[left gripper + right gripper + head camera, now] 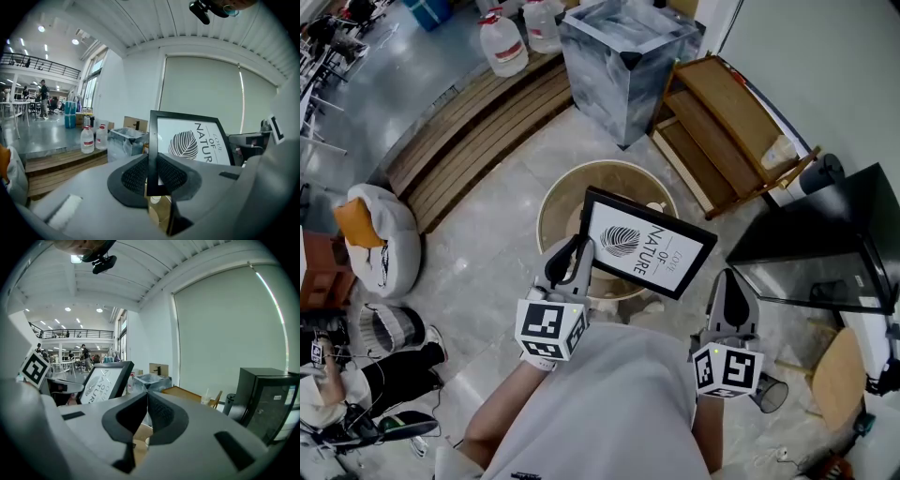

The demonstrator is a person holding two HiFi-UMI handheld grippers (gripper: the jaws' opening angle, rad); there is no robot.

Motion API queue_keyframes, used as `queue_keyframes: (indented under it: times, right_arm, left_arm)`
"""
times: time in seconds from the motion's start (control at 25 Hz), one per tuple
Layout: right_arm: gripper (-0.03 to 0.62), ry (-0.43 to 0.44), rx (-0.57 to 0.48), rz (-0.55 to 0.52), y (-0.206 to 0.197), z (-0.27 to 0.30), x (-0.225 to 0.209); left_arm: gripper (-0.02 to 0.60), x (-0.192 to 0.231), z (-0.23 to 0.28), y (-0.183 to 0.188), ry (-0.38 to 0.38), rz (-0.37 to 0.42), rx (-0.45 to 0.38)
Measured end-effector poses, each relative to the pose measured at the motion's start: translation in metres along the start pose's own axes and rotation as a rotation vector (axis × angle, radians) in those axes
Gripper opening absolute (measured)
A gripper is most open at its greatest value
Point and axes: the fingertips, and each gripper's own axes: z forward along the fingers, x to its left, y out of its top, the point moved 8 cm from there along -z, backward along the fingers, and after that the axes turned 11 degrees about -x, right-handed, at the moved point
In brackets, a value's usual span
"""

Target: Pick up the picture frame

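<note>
2 jaws of the left hand-held gripper (579, 253) clamp the picture frame (643, 244) by its near-left edge, its long axis running rightward toward the right hand-held gripper (727, 283), closed on nothing, just beside it.

picture frame (647, 242): 1 | tongs (581, 248) (729, 279): 2 | water jugs (502, 44) (542, 23): 2 | round table (555, 195): 1 | marbled cube (619, 67): 1

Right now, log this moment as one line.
left tool: shut on frame | right tool: shut, empty | frame: above table
</note>
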Motion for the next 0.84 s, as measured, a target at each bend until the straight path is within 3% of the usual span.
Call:
queue_keyframes:
  times: [0.84]
  right_arm:
    - [0.006, -0.005, 0.014, -0.010, -0.001, 0.002, -0.006]
  left_arm:
    - [0.061, -0.001, 0.006, -0.003, 0.003, -0.001, 0.004]
